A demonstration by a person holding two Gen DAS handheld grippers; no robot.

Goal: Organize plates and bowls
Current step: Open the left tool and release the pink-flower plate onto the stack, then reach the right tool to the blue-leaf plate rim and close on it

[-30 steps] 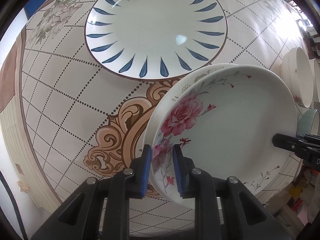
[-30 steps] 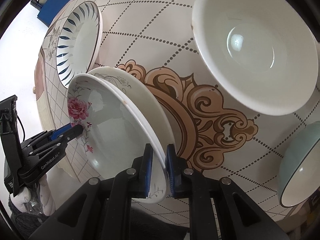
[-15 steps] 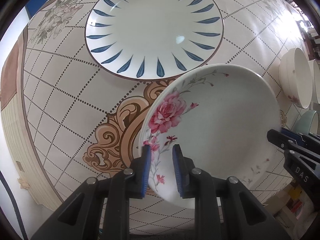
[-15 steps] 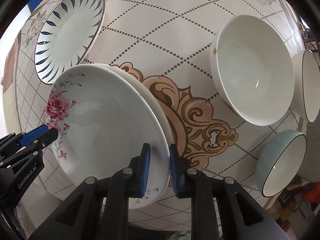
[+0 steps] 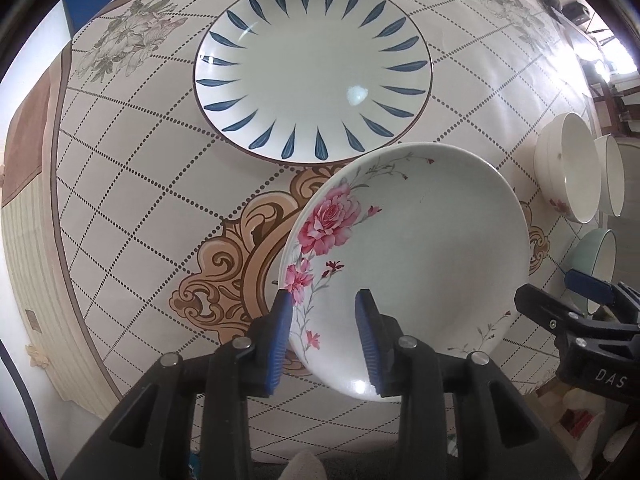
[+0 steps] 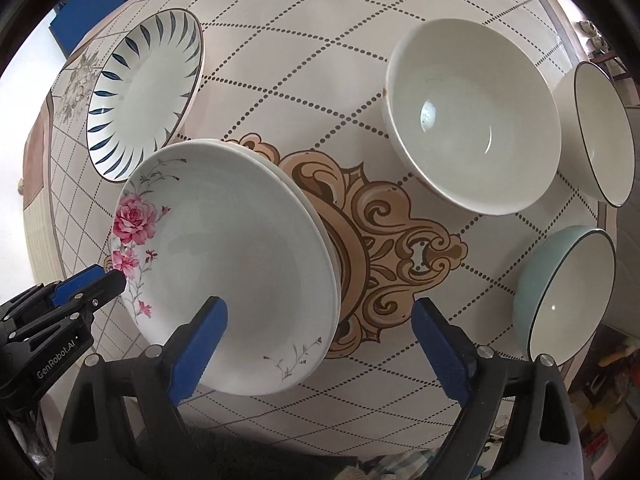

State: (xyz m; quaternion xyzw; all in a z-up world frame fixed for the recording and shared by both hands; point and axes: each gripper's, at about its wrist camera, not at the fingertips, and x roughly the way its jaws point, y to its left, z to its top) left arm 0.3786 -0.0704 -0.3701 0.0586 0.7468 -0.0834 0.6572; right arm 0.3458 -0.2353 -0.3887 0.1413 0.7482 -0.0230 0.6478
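Three plates are counted on the patterned tablecloth (image 6: 280, 52): one blue-leaf plate (image 6: 144, 96), set beyond the tan scroll medallion (image 6: 384, 252), and two rose plates stacked over the medallion's left part, the upper rose plate (image 6: 232, 264) covering a lower rose plate (image 6: 276, 162) of which only the rim is seen. Three bowls are counted to the right of the medallion: one large white bowl (image 6: 472, 116), one dark-rimmed white bowl (image 6: 600, 132) and one pale green bowl (image 6: 568, 292). Two grippers are counted.
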